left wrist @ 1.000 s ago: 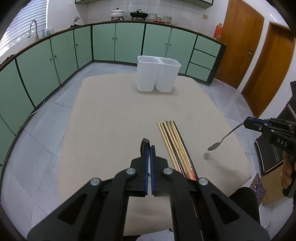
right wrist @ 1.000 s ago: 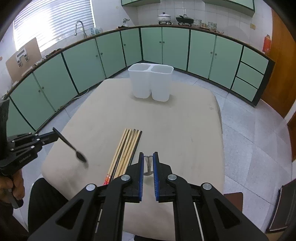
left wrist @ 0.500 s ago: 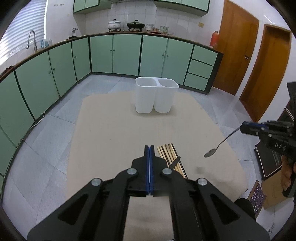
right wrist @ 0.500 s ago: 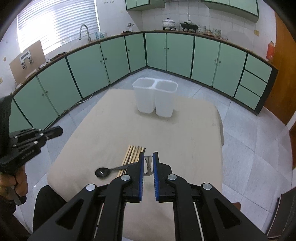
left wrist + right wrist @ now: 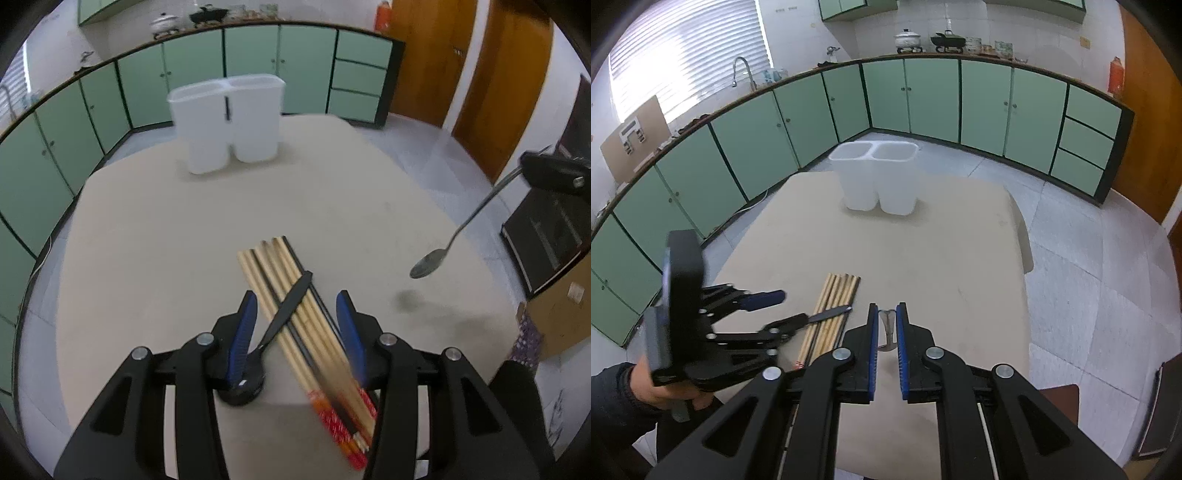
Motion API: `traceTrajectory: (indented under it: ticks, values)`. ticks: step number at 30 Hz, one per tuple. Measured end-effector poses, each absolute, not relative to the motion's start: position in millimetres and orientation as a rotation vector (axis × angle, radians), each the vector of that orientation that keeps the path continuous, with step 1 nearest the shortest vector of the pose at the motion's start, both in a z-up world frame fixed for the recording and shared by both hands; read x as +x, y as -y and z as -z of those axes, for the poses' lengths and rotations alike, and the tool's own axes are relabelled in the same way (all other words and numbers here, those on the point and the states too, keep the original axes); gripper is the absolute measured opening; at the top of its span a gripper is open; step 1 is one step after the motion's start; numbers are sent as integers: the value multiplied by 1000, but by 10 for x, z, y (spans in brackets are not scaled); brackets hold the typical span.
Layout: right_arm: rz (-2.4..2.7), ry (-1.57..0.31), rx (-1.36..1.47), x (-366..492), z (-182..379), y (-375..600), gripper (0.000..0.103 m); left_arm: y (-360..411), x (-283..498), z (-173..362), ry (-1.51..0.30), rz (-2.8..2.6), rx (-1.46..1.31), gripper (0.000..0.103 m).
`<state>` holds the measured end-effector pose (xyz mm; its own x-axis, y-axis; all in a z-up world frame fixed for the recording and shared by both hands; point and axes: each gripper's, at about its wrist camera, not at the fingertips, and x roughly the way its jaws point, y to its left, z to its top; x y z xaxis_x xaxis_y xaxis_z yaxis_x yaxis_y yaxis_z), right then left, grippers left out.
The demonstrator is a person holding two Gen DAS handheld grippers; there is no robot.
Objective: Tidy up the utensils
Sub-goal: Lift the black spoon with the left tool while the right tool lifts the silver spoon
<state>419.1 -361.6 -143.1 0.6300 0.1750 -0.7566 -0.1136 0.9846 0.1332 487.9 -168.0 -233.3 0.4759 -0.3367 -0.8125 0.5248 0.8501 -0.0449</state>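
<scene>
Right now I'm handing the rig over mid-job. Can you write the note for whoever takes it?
Grippers: the left gripper has its fingers opening, straddling the black spoon and the chopsticks and gripping neither. The right gripper is shut on the metal spoon, held above the table.
Things: the black spoon lies crosswise on the chopsticks at the near edge. The white holder stands at the far side, and both compartments look empty.
Done: nothing sorted yet.
Left: both spoons and the chopsticks go into the holder.

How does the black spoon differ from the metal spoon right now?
The black spoon is matte and dark; the metal spoon is shiny silver. The black spoon lies across the chopsticks between the left tool's opening jaws; the metal spoon hangs above the table, gripped by the right tool. Both are long-handled spoons.
</scene>
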Motion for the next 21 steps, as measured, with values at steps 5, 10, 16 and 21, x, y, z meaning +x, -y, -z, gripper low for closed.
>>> traceTrajectory:
  ticks: [5, 10, 16, 21]
  values:
    - [-163, -880, 88, 4210, 1532, 3714, 9, 1895, 5043, 2635, -987, 535, 266, 40]
    - [-171, -883, 95, 4221, 1593, 3738, 9, 2006, 5182, 2851, -1031, 532, 288, 38]
    - [-176, -891, 104, 4248, 1652, 3748, 9, 2009, 5293, 2887, -1035, 521, 264, 20]
    - [-177, -892, 101, 4246, 1658, 3740, 9, 1968, 5367, 2877, -1035, 523, 238, 11]
